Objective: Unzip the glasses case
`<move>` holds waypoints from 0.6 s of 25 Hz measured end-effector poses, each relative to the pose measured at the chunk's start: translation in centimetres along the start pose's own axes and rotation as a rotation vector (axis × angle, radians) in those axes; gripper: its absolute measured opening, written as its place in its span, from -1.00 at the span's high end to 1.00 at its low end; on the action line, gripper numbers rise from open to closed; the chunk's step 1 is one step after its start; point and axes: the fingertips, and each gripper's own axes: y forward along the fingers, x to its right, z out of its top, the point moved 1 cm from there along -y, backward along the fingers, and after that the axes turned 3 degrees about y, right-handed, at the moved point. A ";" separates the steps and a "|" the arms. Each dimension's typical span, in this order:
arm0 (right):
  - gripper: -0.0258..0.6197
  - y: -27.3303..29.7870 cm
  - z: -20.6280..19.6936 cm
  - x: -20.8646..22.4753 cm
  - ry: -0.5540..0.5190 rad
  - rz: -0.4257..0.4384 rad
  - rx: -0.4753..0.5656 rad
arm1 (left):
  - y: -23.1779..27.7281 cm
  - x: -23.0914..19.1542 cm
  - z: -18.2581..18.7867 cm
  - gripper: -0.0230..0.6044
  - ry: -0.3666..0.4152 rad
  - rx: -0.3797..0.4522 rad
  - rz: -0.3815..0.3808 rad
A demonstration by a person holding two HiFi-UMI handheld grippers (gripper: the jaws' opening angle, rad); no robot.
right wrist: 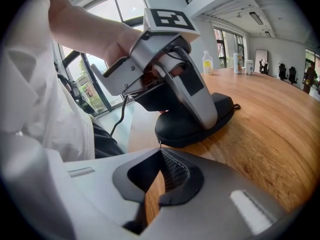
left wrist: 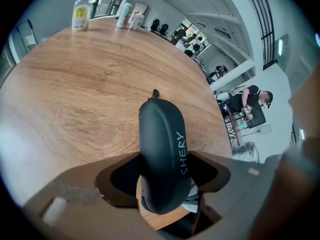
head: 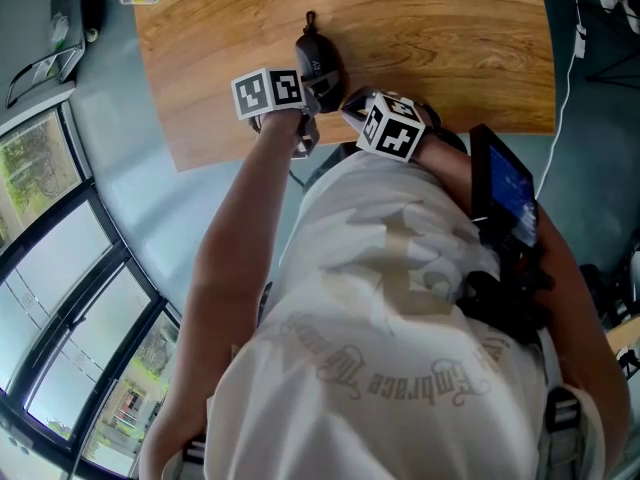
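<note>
– Since the glasses case (left wrist: 161, 129) is a smooth, dark, moulded shell, expect it to be light and fairly stiff, with a little give if you squeeze hard. It looks slick enough to skate on the wood unless you pin it.

– It lies flat on the worktop (left wrist: 90, 84), close to the edge nearest you, with its small loop (left wrist: 155, 92) pointing away. Your left tool (left wrist: 165, 160) has its jaws spread wide and clamped across the near end of the body, one pad on each flank. A hold across the shell like that should steady it without crushing it.

– And your right tool (right wrist: 161, 151)?

– Its jaws are drawn to a narrow wedge, tips together right at the zip pull (right wrist: 160, 143) on the case's near end. It appears to pinch the tab, though the tab is tiny. Treat it as delicate and draw it along the seam, not upward.

– Any writing?

– White capitals along the case read SHERY (left wrist: 182, 154). The bottle (left wrist: 80, 16) at the worktop's far edge has a yellow label, but its print is too small to read.
</note>
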 end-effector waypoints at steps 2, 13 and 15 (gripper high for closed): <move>0.92 0.0 0.1 -0.1 -0.006 -0.005 -0.004 | 0.0 0.0 -0.1 -0.08 0.021 -0.018 0.026; 0.92 -0.9 0.2 1.4 0.047 -0.051 0.025 | -0.3 -0.4 -0.9 -0.09 0.042 -0.065 -0.008; 0.92 -0.7 0.2 1.2 0.032 -0.045 0.022 | -0.2 -0.5 -1.1 -0.09 0.055 -0.069 -0.017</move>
